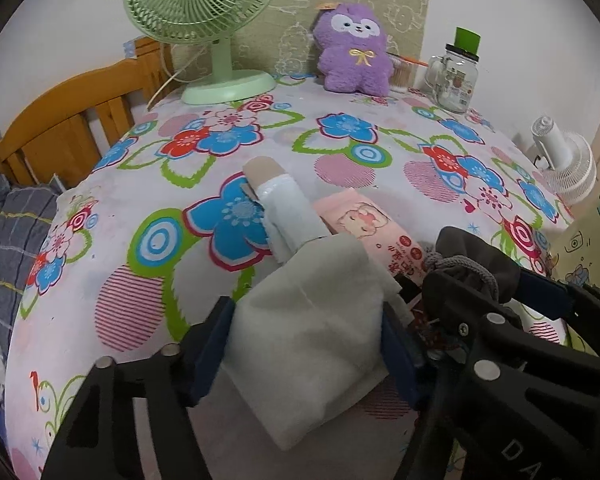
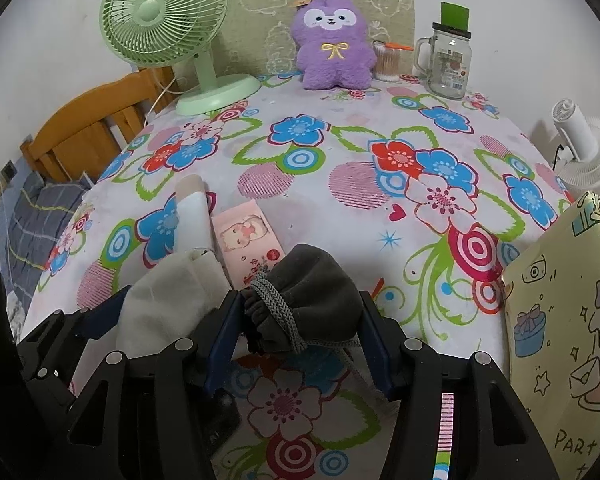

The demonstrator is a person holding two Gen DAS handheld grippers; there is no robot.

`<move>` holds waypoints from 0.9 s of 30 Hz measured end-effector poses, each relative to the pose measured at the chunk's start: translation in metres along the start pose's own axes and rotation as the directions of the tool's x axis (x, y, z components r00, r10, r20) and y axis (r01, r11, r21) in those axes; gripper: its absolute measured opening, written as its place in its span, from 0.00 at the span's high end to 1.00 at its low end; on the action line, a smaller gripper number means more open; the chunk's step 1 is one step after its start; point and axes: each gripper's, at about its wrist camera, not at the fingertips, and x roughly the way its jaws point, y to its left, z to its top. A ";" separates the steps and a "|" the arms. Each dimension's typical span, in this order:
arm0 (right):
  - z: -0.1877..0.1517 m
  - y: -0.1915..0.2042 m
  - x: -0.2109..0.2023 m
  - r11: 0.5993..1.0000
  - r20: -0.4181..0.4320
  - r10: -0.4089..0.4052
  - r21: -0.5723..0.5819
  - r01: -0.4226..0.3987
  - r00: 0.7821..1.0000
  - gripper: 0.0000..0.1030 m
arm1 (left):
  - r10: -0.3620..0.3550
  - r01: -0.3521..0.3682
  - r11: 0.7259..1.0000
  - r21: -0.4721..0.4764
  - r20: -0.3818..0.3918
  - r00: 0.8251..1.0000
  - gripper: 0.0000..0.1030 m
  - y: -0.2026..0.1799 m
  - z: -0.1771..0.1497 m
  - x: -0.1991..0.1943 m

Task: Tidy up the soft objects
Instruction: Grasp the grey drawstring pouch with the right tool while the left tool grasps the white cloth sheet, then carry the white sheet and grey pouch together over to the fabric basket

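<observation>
My left gripper (image 1: 306, 344) is shut on a white cloth pouch (image 1: 312, 320), held just above the flowered tablecloth (image 1: 180, 240). My right gripper (image 2: 300, 340) is shut on a dark grey drawstring pouch (image 2: 308, 300), right beside the left one. The white pouch also shows in the right wrist view (image 2: 168, 304), and the grey pouch in the left wrist view (image 1: 476, 260). A pink tissue pack (image 2: 248, 240) and a white and beige tube (image 2: 194, 212) lie on the cloth just ahead. A purple plush toy (image 2: 332, 44) sits upright at the far edge.
A green desk fan (image 2: 164, 20) stands at the back left. A glass mug jar with a green lid (image 2: 448, 60) and a cotton swab jar (image 2: 388, 60) stand at the back right. A white fan (image 2: 584, 148) and a yellow gift bag (image 2: 560, 300) are at the right. A wooden headboard (image 2: 80, 136) is at the left.
</observation>
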 end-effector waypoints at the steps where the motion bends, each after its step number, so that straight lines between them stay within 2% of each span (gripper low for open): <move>1: -0.001 0.001 -0.001 1.000 0.001 0.001 -0.002 -0.001 1.000 0.42 | 0.000 0.000 1.000 -0.003 0.001 1.000 0.39 0.001 0.000 -0.001; 7: -0.004 0.004 -0.006 1.000 0.009 0.003 -0.007 -0.002 1.000 0.42 | -0.013 0.013 1.000 0.006 0.003 1.000 0.54 -0.003 -0.007 -0.010; 10: -0.006 0.004 -0.009 1.000 0.014 0.001 -0.009 -0.001 1.000 0.42 | -0.025 0.025 1.000 0.008 0.001 1.000 0.58 -0.006 -0.010 -0.014; 27: -0.017 0.001 -0.048 1.000 0.076 0.002 -0.014 -0.001 0.997 0.42 | -0.028 0.027 0.999 0.018 0.071 0.997 0.61 -0.020 -0.016 -0.057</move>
